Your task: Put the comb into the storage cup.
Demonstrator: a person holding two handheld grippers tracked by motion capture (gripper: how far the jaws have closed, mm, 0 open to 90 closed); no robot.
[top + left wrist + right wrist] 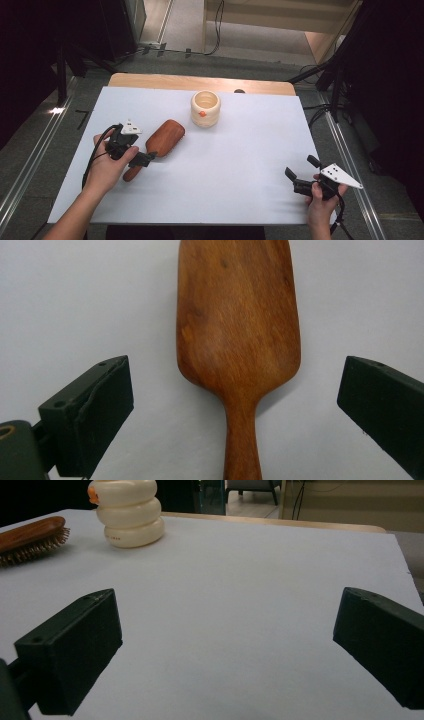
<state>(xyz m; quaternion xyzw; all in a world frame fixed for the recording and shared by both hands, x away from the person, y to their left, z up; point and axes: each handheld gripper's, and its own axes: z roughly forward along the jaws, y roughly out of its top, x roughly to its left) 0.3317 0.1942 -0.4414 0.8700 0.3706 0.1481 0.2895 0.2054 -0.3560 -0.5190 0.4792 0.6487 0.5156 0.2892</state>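
A wooden hairbrush (166, 136) lies bristles down on the white table (240, 165), left of centre, its handle pointing toward the person. My left gripper (139, 161) hovers over the handle, open. In the left gripper view the brush (239, 330) runs up the middle, and the jaws of the left gripper (236, 377) stand wide on either side of the handle without touching it. A cream ribbed cup (205, 108) with an orange spot stands behind the brush. My right gripper (301, 167) rests open near the front right corner. It (227, 607) faces the cup (129, 512) and the brush (32, 540) with nothing between its jaws.
A strip of bare wood (200, 82) borders the table's far edge. Cables and dark stands (335, 75) lie on the floor around it. Open white surface stretches between the two grippers.
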